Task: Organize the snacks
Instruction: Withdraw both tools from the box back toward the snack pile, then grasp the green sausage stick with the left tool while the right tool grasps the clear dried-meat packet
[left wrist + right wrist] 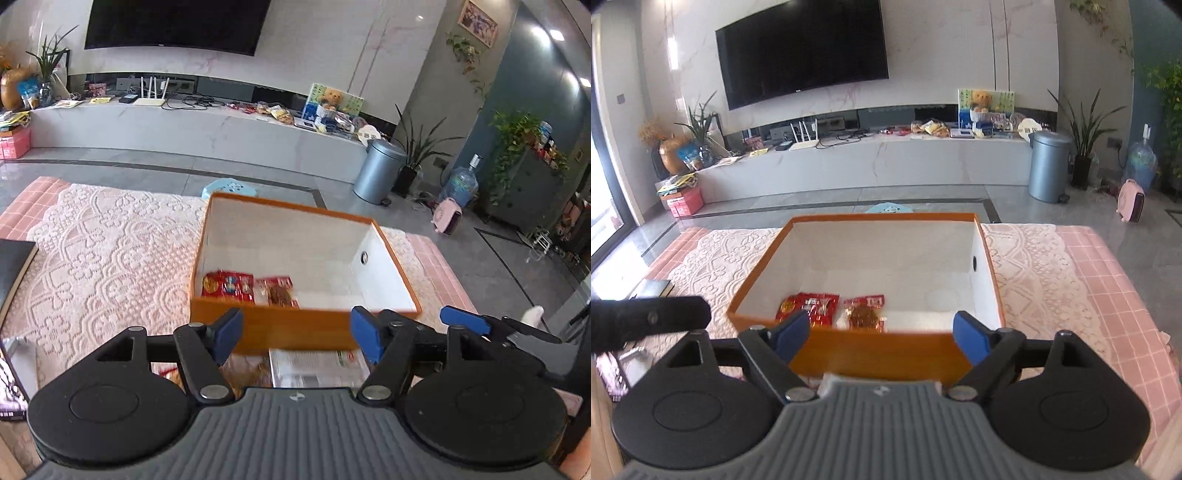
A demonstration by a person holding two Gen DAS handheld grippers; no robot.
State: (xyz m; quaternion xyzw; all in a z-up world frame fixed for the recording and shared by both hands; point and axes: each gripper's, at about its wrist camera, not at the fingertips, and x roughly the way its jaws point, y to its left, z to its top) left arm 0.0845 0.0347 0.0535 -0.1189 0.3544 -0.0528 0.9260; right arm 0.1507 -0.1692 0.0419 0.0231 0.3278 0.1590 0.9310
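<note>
An orange box (295, 328) with a white inside stands on the lace-covered table. Two snack packets lie at its near left: a red packet (229, 286) and a clear one with a brown snack (279, 293). My left gripper (297, 332) hangs open just before the box's near wall, nothing between its fingers. Under it lies a printed white packet (317, 365). In the right wrist view the same box (882, 350), red packet (812, 306) and brown-snack packet (862, 314) show. My right gripper (882, 334) is open and empty over the near wall.
A lace cloth (103, 258) covers a pink checked tablecloth (1108, 295). A dark book (14, 266) lies at the table's left edge. Past the table's far edge are a blue stool (229, 188) and a grey bin (1049, 166).
</note>
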